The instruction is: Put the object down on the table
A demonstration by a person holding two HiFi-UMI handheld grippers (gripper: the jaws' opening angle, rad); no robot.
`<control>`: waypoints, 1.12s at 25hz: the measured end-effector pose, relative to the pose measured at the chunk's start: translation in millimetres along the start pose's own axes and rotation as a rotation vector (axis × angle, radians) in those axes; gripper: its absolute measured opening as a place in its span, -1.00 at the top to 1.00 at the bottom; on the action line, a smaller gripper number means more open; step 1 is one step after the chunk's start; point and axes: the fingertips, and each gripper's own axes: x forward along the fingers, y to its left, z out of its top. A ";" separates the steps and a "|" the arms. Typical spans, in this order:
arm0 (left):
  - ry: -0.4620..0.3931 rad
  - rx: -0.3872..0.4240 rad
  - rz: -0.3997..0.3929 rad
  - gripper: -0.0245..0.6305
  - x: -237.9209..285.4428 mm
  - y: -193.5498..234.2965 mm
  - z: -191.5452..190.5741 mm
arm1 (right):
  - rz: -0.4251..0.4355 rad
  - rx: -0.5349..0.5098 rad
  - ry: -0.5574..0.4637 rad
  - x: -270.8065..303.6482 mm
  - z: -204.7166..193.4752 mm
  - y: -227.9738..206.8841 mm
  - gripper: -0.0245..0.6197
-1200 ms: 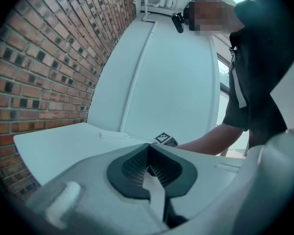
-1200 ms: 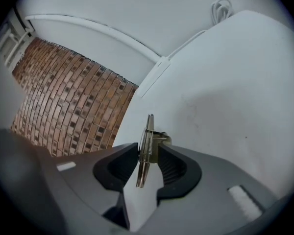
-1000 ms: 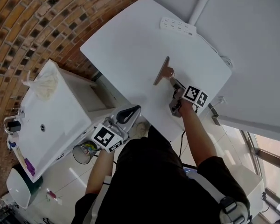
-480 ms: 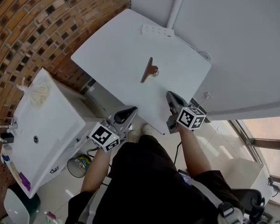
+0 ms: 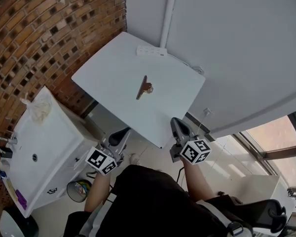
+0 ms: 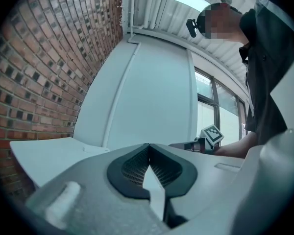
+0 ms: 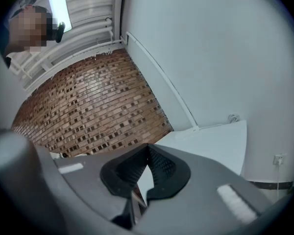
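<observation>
A brown clip-like object [image 5: 144, 88] lies alone on the white table [image 5: 113, 78], near its middle. Both grippers hang off the table's near edge, well apart from the object. My right gripper [image 5: 177, 126] is shut and empty, its tips pointing toward the table edge; in the right gripper view its jaws [image 7: 146, 153] meet with nothing between them. My left gripper [image 5: 119, 136] is below the table's near-left edge, also shut and empty, and in the left gripper view its jaws [image 6: 148, 153] touch at the tips.
A white power strip [image 5: 151, 51] lies at the table's far edge beside a white pipe [image 5: 166, 14]. A white sink cabinet [image 5: 44, 147] stands at the left against the brick wall [image 5: 34, 38]. A bin [image 5: 79, 189] stands on the floor.
The right gripper let go of the brown object, drew back off the table toward the person and shut. The object stays on the table. The left gripper hardly moved.
</observation>
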 end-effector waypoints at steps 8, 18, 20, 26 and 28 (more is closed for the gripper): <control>-0.042 -0.039 0.039 0.93 6.2 -73.9 -9.1 | 0.022 -0.173 -0.028 -87.6 13.4 2.2 0.90; 0.026 -0.011 0.135 0.93 -37.1 -134.2 -36.9 | 0.131 -0.255 0.028 -126.7 -10.6 4.2 0.90; 0.021 -0.020 0.157 0.93 -48.8 -134.9 -39.8 | 0.132 -0.257 0.026 -132.2 -12.3 6.9 0.90; 0.020 -0.006 0.122 0.93 -47.3 -127.8 -30.1 | 0.093 -0.280 0.007 -144.0 -9.5 14.4 0.90; 0.009 0.006 0.084 0.93 -40.3 -125.1 -26.0 | 0.081 -0.294 -0.016 -143.5 -2.7 17.5 0.90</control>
